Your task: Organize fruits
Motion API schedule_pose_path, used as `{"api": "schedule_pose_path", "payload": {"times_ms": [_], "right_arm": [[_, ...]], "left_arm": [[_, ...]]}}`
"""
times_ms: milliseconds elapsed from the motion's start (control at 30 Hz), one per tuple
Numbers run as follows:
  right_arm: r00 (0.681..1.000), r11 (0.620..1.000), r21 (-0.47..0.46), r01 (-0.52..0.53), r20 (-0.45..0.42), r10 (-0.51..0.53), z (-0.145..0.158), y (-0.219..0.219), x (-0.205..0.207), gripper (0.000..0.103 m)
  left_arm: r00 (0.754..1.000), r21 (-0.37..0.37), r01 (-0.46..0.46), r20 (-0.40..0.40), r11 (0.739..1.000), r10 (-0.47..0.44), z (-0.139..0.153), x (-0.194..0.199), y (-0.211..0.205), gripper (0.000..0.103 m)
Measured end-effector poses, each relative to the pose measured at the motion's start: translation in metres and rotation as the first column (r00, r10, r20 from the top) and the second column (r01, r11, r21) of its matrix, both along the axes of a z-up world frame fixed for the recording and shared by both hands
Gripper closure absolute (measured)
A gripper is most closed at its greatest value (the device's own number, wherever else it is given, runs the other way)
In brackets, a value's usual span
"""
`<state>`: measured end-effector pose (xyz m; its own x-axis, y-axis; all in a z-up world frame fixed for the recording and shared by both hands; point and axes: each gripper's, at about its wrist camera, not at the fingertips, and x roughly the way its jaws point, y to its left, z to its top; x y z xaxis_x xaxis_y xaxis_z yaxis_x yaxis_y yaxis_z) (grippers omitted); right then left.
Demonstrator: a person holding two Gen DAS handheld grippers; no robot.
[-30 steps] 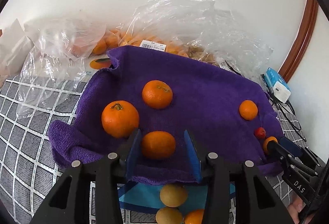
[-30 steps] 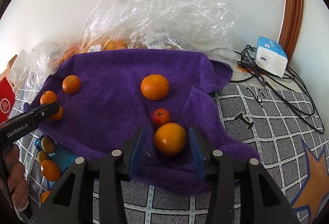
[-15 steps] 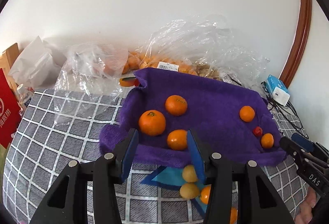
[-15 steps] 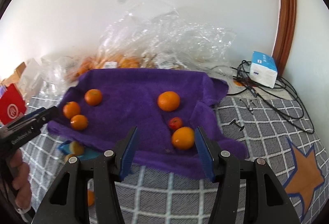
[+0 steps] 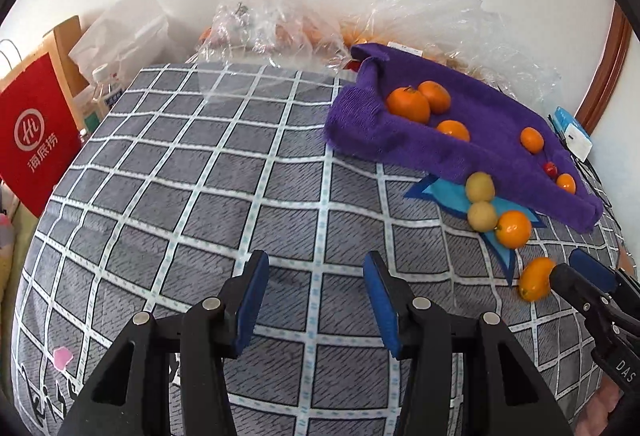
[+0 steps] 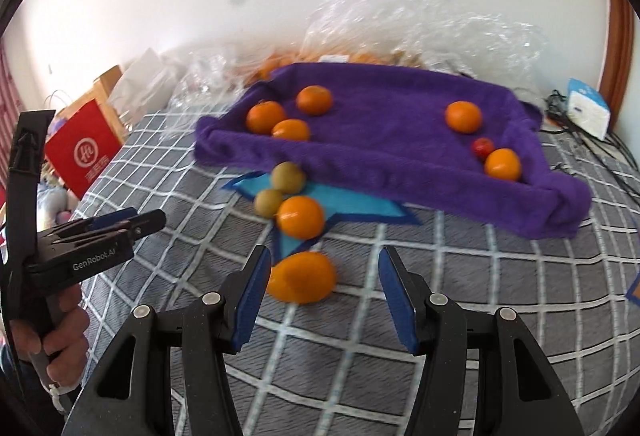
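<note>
while the left gripper (image 5: 316,300) hangs wide open and empty above the checked cloth (image 5: 200,172), the right gripper (image 6: 320,292) gapes around a loose orange (image 6: 302,277), below the purple towel (image 6: 400,132).

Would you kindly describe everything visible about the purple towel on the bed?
The purple towel is a fluffy terry cloth spread over the checked grey cover, its edges rolled up into a shallow tray shape. Five oranges and one small red fruit sit inside it. Its near edge overlaps a blue star patch; crinkled plastic bags lie against its far side. Neither gripper touches it.
</note>
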<state>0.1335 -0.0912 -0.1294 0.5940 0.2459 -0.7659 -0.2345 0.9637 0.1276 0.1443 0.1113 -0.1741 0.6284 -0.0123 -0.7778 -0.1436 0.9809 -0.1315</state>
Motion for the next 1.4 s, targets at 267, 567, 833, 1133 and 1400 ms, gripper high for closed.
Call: {"api": "schedule_pose_path", "payload": {"times_ms": [267, 567, 833, 1133, 1400], "right_arm": [[0.997, 0.996, -0.093, -0.016, -0.074, 0.009, -0.027, 0.028, 0.009, 0.046], [0.999, 0.995, -0.1, 0.016, -0.047, -0.021, -0.022, 0.01, 0.001, 0.058], [0.99, 0.979, -0.146, 0.144, 0.032, -0.14, -0.007, -0.048, -0.011, 0.058], [0.979, 0.97, -0.131, 0.205, 0.047, -0.2, -0.012, -0.09, -0.012, 0.058], [0.973, 0.968, -0.093, 0.232, 0.029, -0.23, -0.016, -0.1, -0.014, 0.058]], "left_arm": [[1.0, 0.003, -0.001, 0.022, 1.0, 0.001, -0.006, -0.014, 0.003, 0.05], [1.0, -0.024, 0.009, 0.03, 1.0, -0.008, -0.008, -0.019, 0.005, 0.03], [1.0, 0.003, -0.006, 0.019, 1.0, 0.006, -0.008, -0.022, 0.0, 0.023], [0.998, -0.073, 0.064, 0.007, 0.995, -0.064, 0.002, -0.011, -0.023, 0.043], [0.992, -0.076, 0.12, 0.033, 0.99, -0.118, 0.019, 0.018, -0.057, 0.044]]}}
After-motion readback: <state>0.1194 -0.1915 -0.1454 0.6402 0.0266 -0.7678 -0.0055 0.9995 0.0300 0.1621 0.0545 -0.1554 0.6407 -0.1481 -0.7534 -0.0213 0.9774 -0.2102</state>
